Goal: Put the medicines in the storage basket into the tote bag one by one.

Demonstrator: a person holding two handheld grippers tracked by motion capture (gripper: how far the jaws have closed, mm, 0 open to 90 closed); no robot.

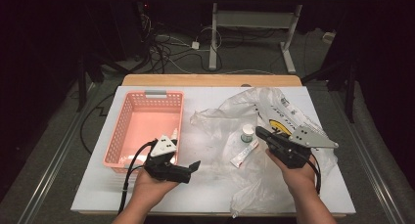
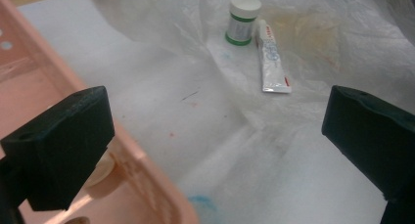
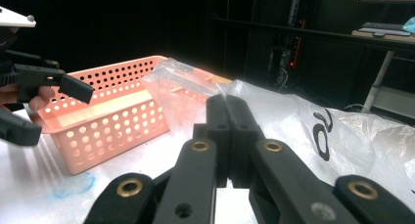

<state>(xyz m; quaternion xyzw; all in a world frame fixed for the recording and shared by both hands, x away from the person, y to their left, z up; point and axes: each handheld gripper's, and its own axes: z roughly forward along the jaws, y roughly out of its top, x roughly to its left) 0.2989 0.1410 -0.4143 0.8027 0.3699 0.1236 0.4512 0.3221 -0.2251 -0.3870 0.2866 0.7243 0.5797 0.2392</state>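
Two small items lie on crinkled clear plastic bag (image 1: pixel 274 131) mid-bench: a white jar (image 2: pixel 242 18) with green band, and a flat white tube (image 2: pixel 271 60) touching it. Left of them stands a perforated pink basket (image 1: pixel 128 111). Left gripper (image 2: pixel 215 136) gapes wide, empty; right gripper (image 3: pixel 227 136) is closed, empty.

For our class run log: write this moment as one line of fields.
left hand-held gripper: open, empty | right hand-held gripper: shut, empty | tube, jar: on bag | basket: left of bag
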